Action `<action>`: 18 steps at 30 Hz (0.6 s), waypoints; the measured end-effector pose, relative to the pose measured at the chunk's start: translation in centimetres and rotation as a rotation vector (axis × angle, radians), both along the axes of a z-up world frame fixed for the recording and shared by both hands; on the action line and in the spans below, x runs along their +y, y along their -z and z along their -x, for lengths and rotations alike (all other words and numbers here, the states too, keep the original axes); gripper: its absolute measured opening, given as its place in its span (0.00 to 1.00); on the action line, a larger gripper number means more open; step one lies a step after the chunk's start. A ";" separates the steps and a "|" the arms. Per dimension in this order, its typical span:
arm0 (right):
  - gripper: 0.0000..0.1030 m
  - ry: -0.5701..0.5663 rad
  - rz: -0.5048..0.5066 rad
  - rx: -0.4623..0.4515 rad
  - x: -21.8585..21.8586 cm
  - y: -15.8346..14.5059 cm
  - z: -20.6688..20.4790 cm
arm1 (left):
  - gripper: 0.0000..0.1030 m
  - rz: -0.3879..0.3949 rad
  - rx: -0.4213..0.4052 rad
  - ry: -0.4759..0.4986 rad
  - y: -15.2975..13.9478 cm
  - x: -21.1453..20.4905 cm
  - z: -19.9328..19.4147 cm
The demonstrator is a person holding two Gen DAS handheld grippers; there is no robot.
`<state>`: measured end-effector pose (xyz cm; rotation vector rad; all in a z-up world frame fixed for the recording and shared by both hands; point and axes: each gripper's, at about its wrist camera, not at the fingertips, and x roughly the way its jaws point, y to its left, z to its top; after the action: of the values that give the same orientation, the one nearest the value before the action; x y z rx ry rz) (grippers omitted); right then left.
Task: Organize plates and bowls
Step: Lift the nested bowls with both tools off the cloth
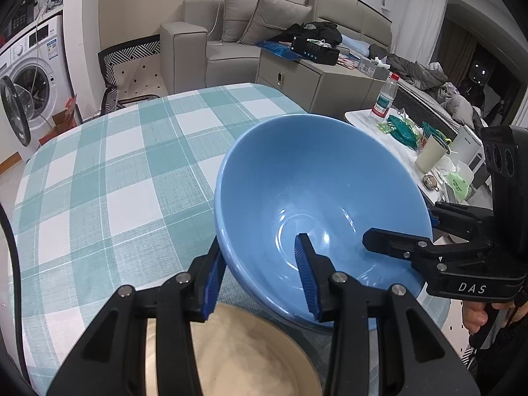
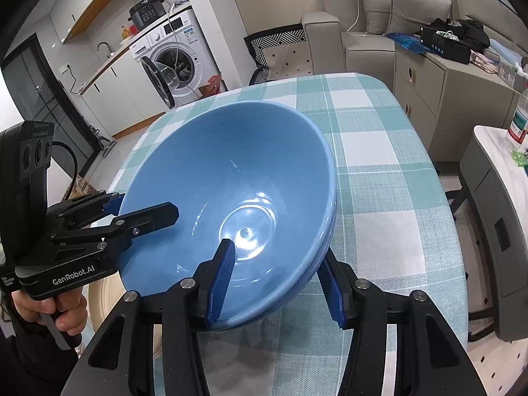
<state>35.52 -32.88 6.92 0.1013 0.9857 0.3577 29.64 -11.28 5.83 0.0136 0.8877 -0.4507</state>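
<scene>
You are gripping the blue bowl from both sides — your left gripper is clamping its left rim, one finger inside and one outside the wall, above a beige plate lying at the near edge of the checked table. Your right gripper is pinching the right rim the same way, and the bowl is sitting tilted, toward the table's near right — whether its base touches the cloth I cannot tell.

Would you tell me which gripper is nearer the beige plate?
Left. The left gripper hangs right over the plate; the right gripper grips the bowl's opposite rim.
</scene>
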 end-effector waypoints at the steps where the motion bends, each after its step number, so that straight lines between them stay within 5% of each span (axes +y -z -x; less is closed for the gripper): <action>1: 0.50 -0.002 0.001 -0.005 0.0 -0.2 0.2 | 0.39 0.000 -0.005 -0.002 -0.2 0.1 0.2; 18: 0.50 -0.062 0.004 -0.053 2.4 -3.6 1.7 | 0.39 -0.003 -0.063 -0.061 -3.4 2.2 2.5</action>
<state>33.80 -30.51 10.54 0.0573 0.9382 0.4134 27.09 -9.04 9.18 0.0037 0.8247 -0.3898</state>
